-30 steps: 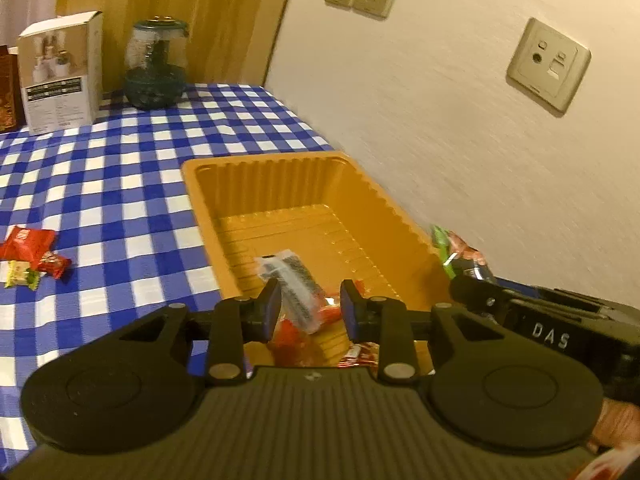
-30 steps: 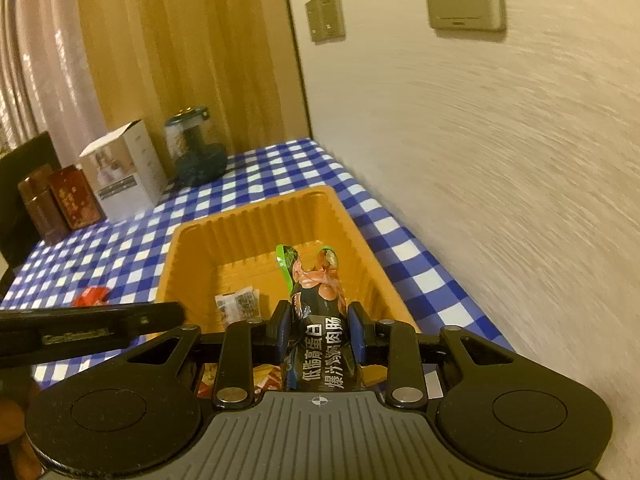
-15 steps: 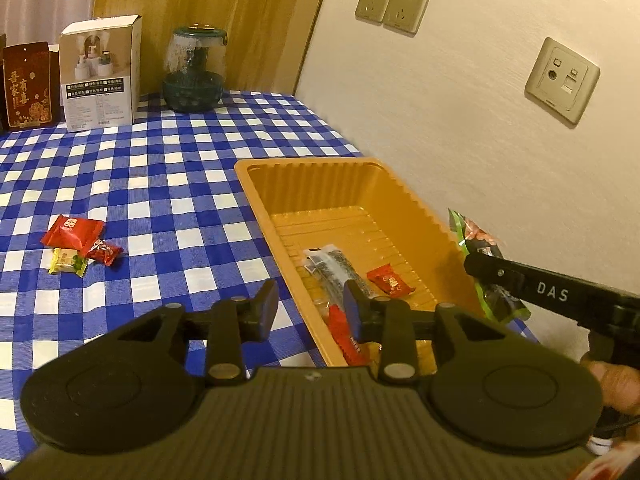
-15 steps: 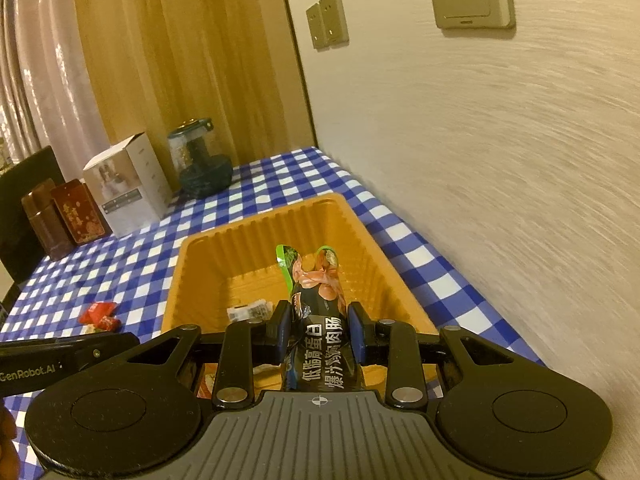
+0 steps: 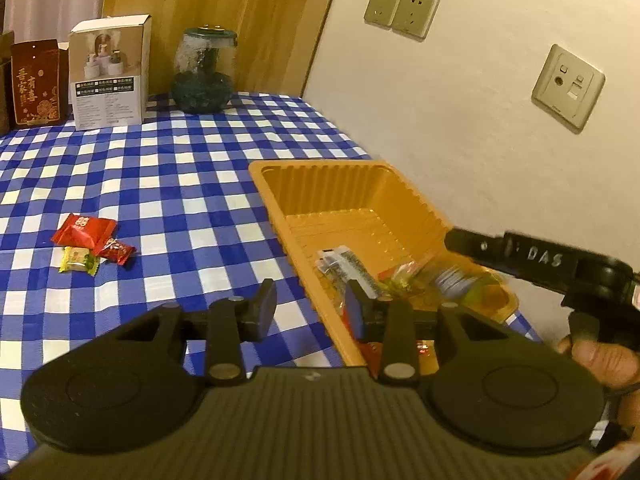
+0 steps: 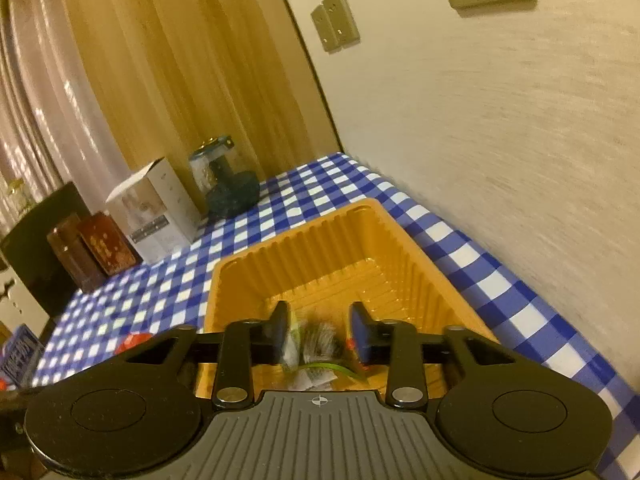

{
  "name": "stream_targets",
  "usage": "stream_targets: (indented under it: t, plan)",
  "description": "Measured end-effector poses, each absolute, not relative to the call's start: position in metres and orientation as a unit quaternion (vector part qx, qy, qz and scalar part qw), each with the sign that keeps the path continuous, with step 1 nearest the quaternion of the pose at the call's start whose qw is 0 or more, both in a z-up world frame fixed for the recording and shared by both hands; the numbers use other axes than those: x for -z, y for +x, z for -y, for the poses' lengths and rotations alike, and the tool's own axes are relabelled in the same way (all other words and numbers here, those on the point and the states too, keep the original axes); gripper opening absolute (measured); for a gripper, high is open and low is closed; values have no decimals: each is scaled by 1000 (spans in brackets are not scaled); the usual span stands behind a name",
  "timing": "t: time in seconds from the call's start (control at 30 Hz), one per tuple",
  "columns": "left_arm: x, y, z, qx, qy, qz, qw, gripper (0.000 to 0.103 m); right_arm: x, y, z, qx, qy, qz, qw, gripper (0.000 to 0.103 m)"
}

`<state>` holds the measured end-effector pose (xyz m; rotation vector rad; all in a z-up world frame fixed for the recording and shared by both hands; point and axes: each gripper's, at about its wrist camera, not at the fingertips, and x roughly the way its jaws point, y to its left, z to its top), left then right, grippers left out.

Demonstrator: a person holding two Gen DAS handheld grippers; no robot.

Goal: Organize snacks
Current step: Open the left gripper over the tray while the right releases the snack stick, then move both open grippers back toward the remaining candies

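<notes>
An orange tray (image 5: pixel 340 184) (image 6: pixel 304 248) stands on the checked cloth by the wall, with several snack packs in it. My right gripper (image 6: pixel 320 332) hangs over the tray's near end and its jaws are opening. The green-edged sausage pack (image 6: pixel 316 344) lies blurred below them, free of the pads. In the left wrist view the right gripper (image 5: pixel 460 240) reaches in from the right, above that blurred pack (image 5: pixel 452 280). My left gripper (image 5: pixel 310 312) is open with nothing in it, over the tray's near left rim. A red packet (image 5: pixel 82 230), a small red candy (image 5: pixel 116 252) and a yellow packet (image 5: pixel 78 260) lie on the cloth to the left.
A white box (image 5: pixel 108 76), a glass jar (image 5: pixel 204 72) and a dark red box (image 5: pixel 36 80) stand along the table's far edge. The wall with sockets (image 5: pixel 400 10) runs close along the tray's right side. A person's hand (image 5: pixel 600 360) holds the right gripper.
The right gripper has let go of the sausage pack, which has dropped into the tray. The left gripper has drawn back out of the tray toward its left rim.
</notes>
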<state>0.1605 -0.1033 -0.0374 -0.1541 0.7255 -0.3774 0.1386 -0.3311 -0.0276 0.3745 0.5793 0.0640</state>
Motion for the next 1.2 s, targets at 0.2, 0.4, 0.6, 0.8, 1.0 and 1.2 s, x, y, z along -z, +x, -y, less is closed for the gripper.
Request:
stream_targets:
  t: [0.2,0.4,0.6,0.8,1.0,1.2]
  plan:
    - [42,156,92,174,-77,-356,915,35,27,132,329,-24,178,-282,942,73]
    - [43,149,84,170,-78,-359,915,36,26,122,325,-16,168,-281,945,73]
    - [42,141,75,164,-77,-359,916,37,21,108,317,-8,163,-264,951,73]
    - [39,130,63,156,-71,-357,918,38,17,99,306,-16,163,-250,954,73]
    - [36,119,45,146,-62,-354,922,41,17,93,287,-40,142,-252,956,73]
    - [34,107,24,133,-49,-354,925,45,21,87,263,-67,123,-261,955,73]
